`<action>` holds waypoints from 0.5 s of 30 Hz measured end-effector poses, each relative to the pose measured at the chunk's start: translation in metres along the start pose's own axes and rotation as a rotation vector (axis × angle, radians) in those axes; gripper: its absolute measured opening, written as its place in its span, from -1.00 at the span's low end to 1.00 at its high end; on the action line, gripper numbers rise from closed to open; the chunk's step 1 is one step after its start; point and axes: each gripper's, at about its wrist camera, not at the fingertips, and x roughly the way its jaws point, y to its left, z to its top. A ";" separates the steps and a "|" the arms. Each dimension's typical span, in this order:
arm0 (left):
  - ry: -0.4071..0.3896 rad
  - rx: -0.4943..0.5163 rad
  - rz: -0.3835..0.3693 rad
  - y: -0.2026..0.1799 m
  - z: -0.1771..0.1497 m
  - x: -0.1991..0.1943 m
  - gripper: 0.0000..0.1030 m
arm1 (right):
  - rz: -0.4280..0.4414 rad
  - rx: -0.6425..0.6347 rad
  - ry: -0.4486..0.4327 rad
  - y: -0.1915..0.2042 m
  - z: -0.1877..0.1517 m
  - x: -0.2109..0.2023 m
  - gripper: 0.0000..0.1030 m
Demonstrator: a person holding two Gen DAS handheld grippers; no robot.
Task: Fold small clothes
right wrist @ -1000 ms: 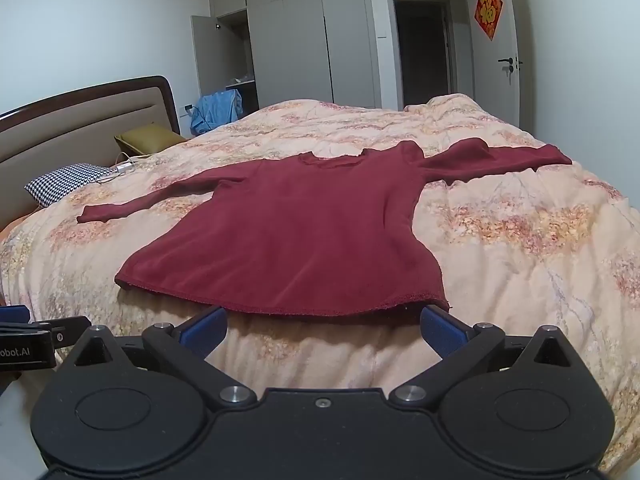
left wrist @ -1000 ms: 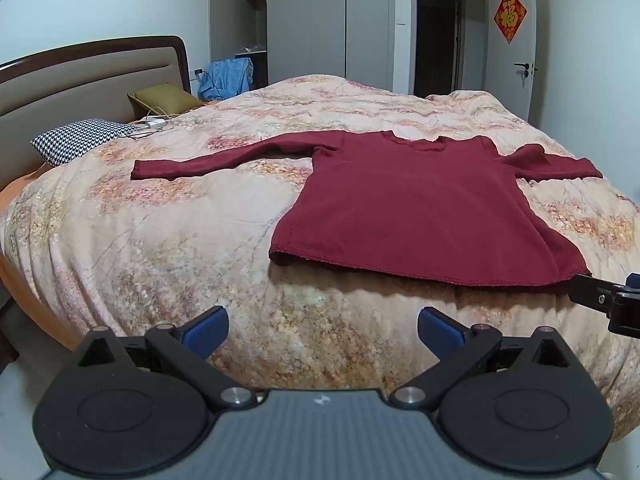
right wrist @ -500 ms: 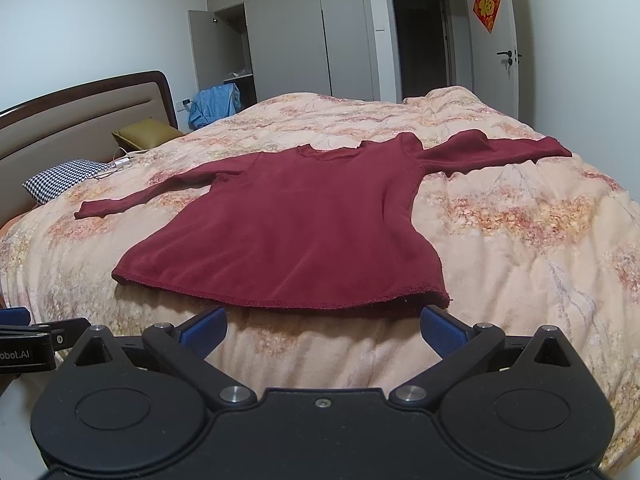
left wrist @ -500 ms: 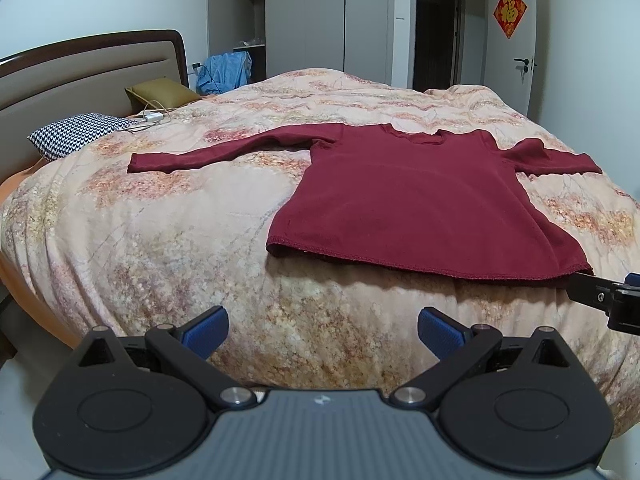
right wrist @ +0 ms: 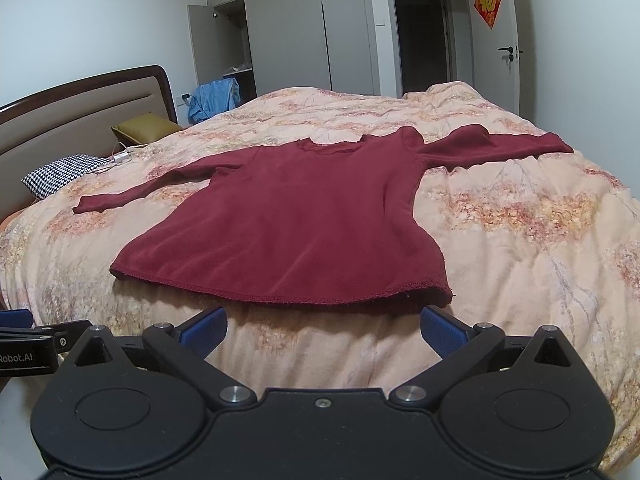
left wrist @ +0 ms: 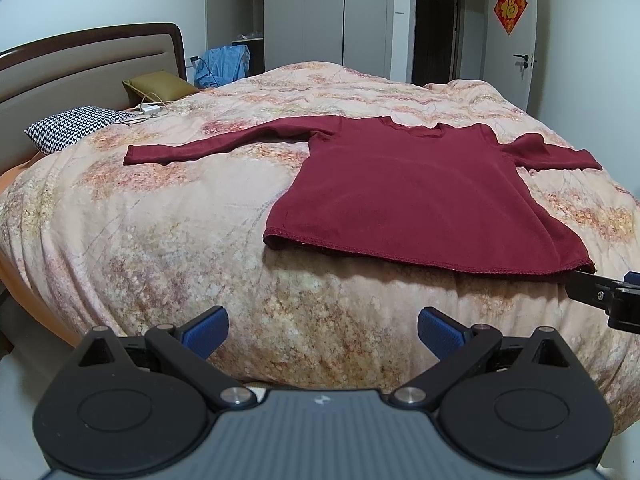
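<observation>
A dark red long-sleeved top point(left wrist: 420, 196) lies flat on the bed, sleeves spread out to both sides, hem towards me; it also shows in the right wrist view point(right wrist: 304, 224). My left gripper point(left wrist: 322, 330) is open and empty, in front of the bed's near edge, left of the hem's left corner. My right gripper point(right wrist: 322, 328) is open and empty, just short of the hem, below its right half. Part of the right gripper shows at the right edge of the left wrist view point(left wrist: 604, 296).
The bed carries a peach floral quilt point(left wrist: 168, 240). A checked pillow point(left wrist: 76, 128), an olive cushion point(left wrist: 160, 84) and a white charger point(left wrist: 150, 110) lie near the headboard point(left wrist: 80, 68). Grey wardrobes point(left wrist: 320, 12) and a door point(left wrist: 516, 40) stand behind.
Both grippers have dropped a little and edged closer to the bed; the top sits higher in both views. Both stay open.
</observation>
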 end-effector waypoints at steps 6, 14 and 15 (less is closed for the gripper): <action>0.001 -0.001 -0.001 0.000 0.000 0.001 1.00 | 0.000 -0.001 0.005 0.000 0.000 0.002 0.99; 0.004 -0.001 -0.002 0.000 0.000 0.002 1.00 | 0.001 -0.003 0.006 0.000 0.000 0.003 0.99; 0.004 -0.002 -0.002 -0.001 0.000 0.002 1.00 | 0.001 -0.003 0.006 0.000 0.000 0.003 0.99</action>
